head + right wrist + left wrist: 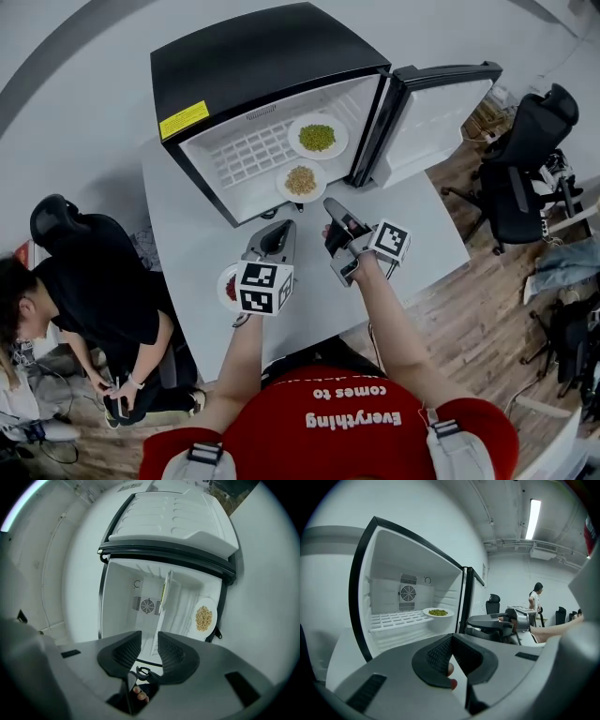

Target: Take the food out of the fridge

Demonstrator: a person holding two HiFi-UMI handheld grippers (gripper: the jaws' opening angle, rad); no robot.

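A black mini fridge [262, 56] lies on the white table [183, 234] with its door [436, 112] swung open to the right. Inside it, a white plate of green food [317, 137] [438, 612] sits on the wire shelf. A plate of tan food [300, 180] [204, 618] rests nearer the opening. My left gripper [278, 228] [452, 639] hovers before the opening, its tips together and nothing gripped. A plate of red food [228, 286] lies on the table under it. My right gripper [334, 206] [149, 637] points level into the fridge, open and empty.
A person in black [89, 291] sits low at the left of the table. Office chairs [525, 159] and clutter stand on the wooden floor to the right. The table's front edge runs close to my body.
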